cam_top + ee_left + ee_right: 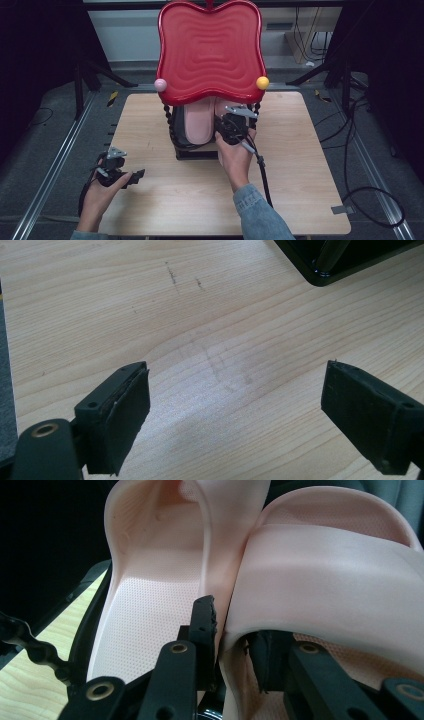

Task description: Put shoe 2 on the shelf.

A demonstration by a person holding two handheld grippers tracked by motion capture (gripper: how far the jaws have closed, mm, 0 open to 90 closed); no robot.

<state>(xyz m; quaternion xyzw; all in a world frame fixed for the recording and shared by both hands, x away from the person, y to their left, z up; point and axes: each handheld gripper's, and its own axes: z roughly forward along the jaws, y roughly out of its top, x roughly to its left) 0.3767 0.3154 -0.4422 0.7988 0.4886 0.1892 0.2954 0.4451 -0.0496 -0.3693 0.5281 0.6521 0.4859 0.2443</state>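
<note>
Pink foam slippers sit side by side on the lower tier of a black stand, under a glossy red, wavy-edged plastic tray (210,50) that forms its top shelf, at the far middle of the pale wooden table (165,200). From the high view only the near ends of the pair show beneath the tray, the left pink slipper (199,122) more exposed than its neighbour, and the right gripper (234,125) reaches in against them from the person's right hand. The right gripper view adds the detail: the right pink slipper (330,575) has its side wall between the two black jaws, one jaw wedged in the gap against the left slipper (150,610), the other inside under the strap; whether the pads press on it cannot be told. The left gripper (120,172) rests at the table's near left, well apart from the stand. Its own view shows the jaws spread wide over bare wood, with a corner of the black stand base (345,262) at far right.
</note>
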